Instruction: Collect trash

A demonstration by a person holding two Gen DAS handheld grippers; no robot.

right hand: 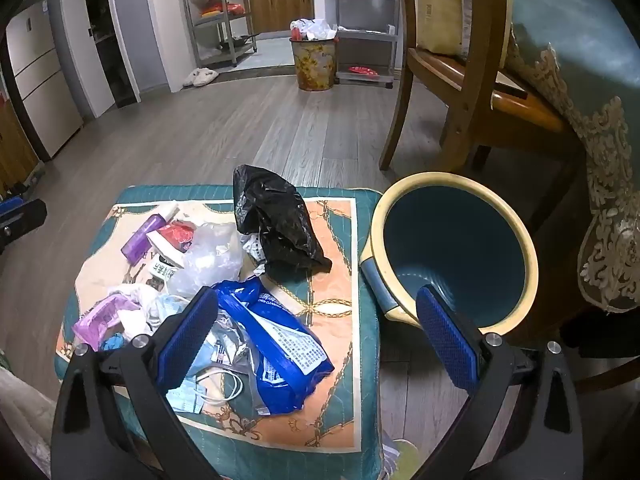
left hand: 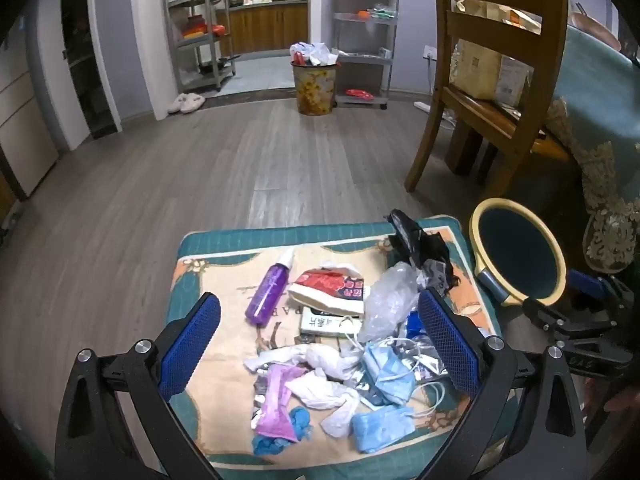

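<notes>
A pile of trash lies on a patterned cushion (left hand: 224, 276): a purple bottle (left hand: 269, 293), a red-and-white packet (left hand: 330, 288), clear plastic (left hand: 390, 300), blue face masks (left hand: 390, 372), white tissues (left hand: 320, 392), a purple wrapper (left hand: 276, 404) and a black bag (left hand: 420, 240). My left gripper (left hand: 320, 344) is open above the pile. My right gripper (right hand: 320, 332) is open over the cushion's right side (right hand: 340, 320), above a blue packet (right hand: 276, 340). The black bag (right hand: 280, 224) lies further away. An empty teal bin with a cream rim (right hand: 456, 248) stands to the cushion's right; it also shows in the left wrist view (left hand: 520, 252).
A wooden chair (left hand: 492, 80) and a table with a teal lace-trimmed cloth (right hand: 580, 80) stand at the right. A full floral trash can (left hand: 314, 88), metal shelves (left hand: 200, 28) and slippers (left hand: 186, 102) are far across the wooden floor.
</notes>
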